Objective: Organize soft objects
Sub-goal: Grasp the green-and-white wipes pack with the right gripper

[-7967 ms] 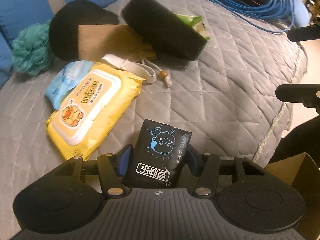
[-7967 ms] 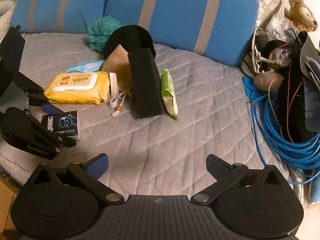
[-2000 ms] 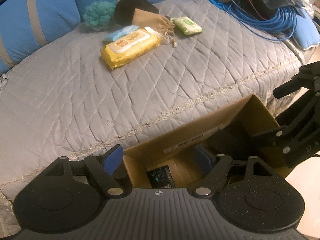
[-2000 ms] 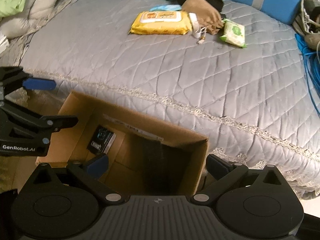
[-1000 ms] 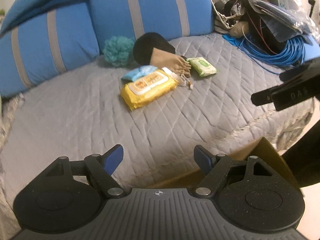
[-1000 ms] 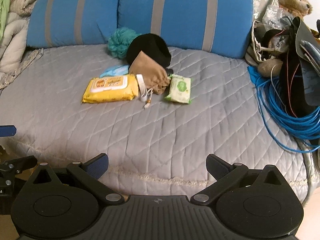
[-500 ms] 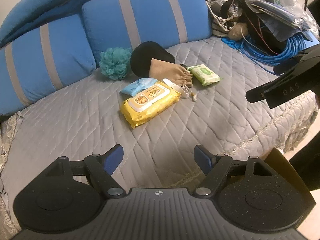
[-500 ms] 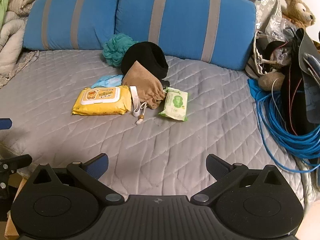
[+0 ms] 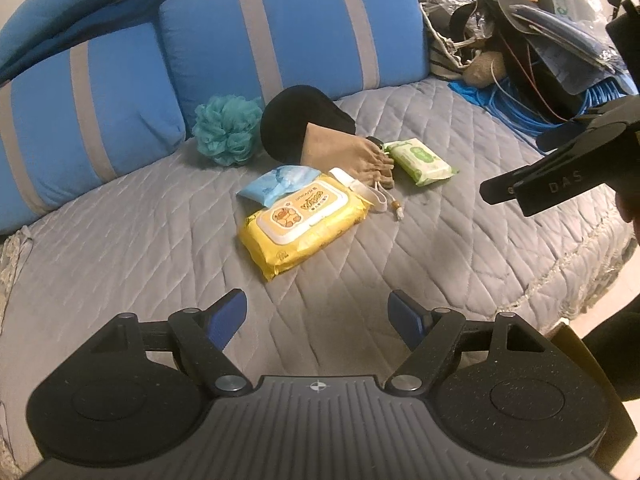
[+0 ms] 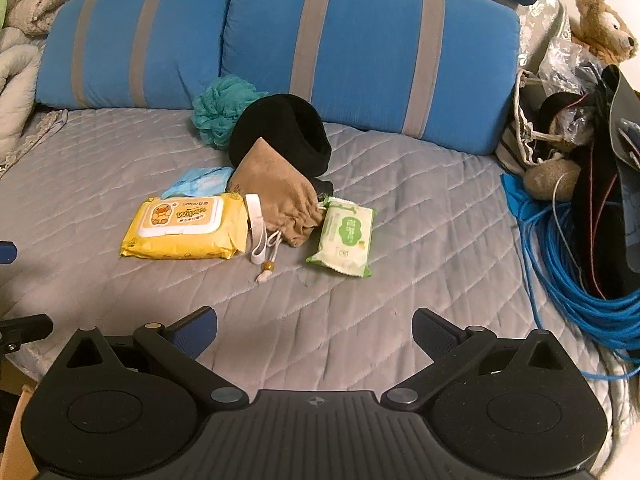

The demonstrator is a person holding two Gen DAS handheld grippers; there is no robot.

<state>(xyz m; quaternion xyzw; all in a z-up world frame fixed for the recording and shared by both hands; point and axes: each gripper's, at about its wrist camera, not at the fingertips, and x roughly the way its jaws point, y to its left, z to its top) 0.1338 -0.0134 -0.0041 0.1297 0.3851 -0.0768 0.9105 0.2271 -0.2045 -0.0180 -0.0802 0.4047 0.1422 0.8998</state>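
On the grey quilted bed (image 9: 120, 248) lie a yellow wipes pack (image 9: 302, 222) (image 10: 184, 228), a light blue pack (image 9: 280, 182) (image 10: 198, 184), a tan drawstring pouch (image 9: 340, 152) (image 10: 276, 192), a green wipes pack (image 9: 420, 160) (image 10: 346, 236), a black round cushion (image 9: 296, 120) (image 10: 288, 136) and a teal bath pouf (image 9: 226, 130) (image 10: 222, 108). My left gripper (image 9: 318, 316) is open and empty, hovering in front of the yellow pack. My right gripper (image 10: 314, 330) is open and empty, in front of the green pack; it also shows at the right in the left wrist view (image 9: 560, 176).
Blue striped cushions (image 10: 360, 44) stand along the back. A coil of blue cable (image 10: 560, 272), bags and a teddy bear (image 10: 604, 28) pile up at the right. A corner of a cardboard box (image 9: 572, 340) shows past the bed's front edge.
Both grippers have moved from over the cardboard box towards the objects on the bed, which look larger and closer. Both stay open and empty.
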